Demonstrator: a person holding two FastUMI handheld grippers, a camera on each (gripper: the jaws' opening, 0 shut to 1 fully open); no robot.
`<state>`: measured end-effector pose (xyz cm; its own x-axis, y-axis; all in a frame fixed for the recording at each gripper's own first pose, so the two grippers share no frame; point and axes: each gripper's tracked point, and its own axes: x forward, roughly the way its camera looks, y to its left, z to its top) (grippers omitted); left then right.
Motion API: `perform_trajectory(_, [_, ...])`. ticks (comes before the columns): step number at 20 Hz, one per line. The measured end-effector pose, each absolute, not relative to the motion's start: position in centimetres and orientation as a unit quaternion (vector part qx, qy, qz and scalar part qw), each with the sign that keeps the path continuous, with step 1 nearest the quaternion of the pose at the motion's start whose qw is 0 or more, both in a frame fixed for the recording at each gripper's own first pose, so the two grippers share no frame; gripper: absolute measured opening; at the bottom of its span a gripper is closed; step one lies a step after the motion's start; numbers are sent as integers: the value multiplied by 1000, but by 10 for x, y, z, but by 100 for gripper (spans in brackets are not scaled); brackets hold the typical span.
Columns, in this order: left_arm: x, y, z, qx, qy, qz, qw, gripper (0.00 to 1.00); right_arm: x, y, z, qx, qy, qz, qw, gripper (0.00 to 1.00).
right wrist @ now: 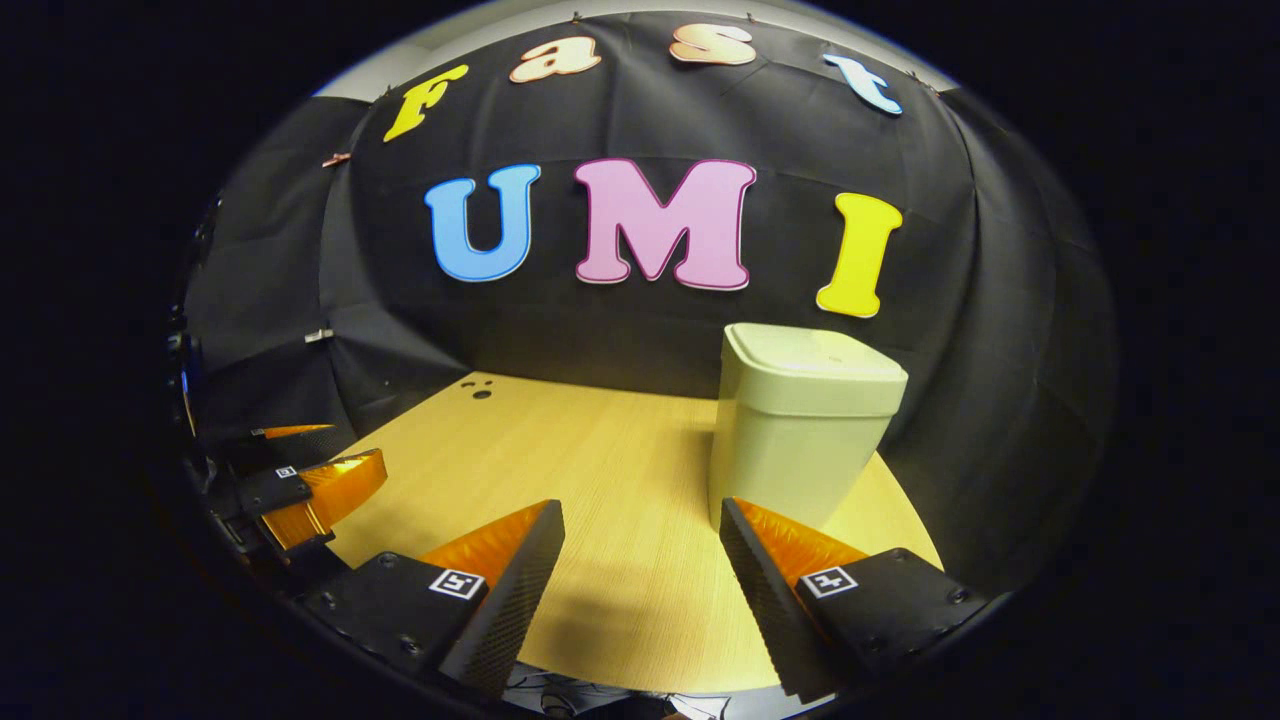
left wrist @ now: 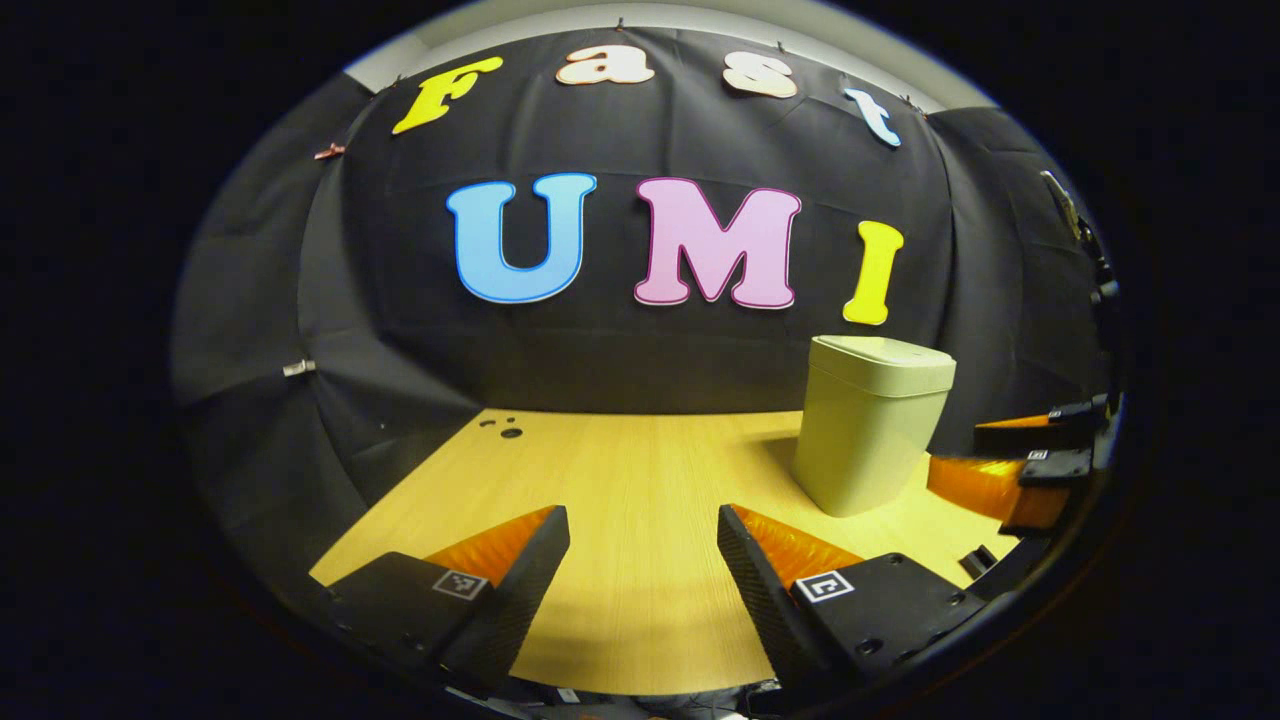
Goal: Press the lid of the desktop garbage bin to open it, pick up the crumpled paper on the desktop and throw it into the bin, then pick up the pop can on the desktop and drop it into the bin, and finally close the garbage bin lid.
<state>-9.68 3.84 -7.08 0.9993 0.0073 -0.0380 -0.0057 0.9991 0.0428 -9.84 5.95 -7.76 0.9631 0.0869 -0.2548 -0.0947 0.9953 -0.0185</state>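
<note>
A pale green desktop bin (left wrist: 868,425) stands upright on the wooden table, its lid (left wrist: 886,352) down flat. In the right gripper view the same bin (right wrist: 797,430) rises just beyond my right finger, lid (right wrist: 815,358) closed. My left gripper (left wrist: 643,540) hovers over the table's near edge, open, nothing between its fingers. My right gripper (right wrist: 641,535) is likewise open and empty, close in front of the bin. The right gripper (left wrist: 1030,455) shows at the far right of the left gripper view, and the left gripper (right wrist: 300,475) at the far left of the right gripper view.
The light wooden table (left wrist: 620,480) runs back to the black cloth wall. A few small dark holes (left wrist: 505,428) mark its far left corner, seen too in the right gripper view (right wrist: 478,390). Bare wood lies left of the bin.
</note>
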Motion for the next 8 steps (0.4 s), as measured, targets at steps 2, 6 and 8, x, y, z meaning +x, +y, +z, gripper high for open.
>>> perform_trajectory(2, [-106, 38, -79, 14, 25, 4, 1000, 96, -108, 74, -84, -6, 135, 52, 989, 98])
perform_trajectory(6, [-104, 39, -77, 22, 23, 3, 1000, 96, -112, 81, -86, -13, 138, 61, 988, 98])
perform_trajectory(8, [-104, 38, -78, 19, 23, 2, 1000, 96, -116, 84, -93, -13, 146, 64, 987, 98])
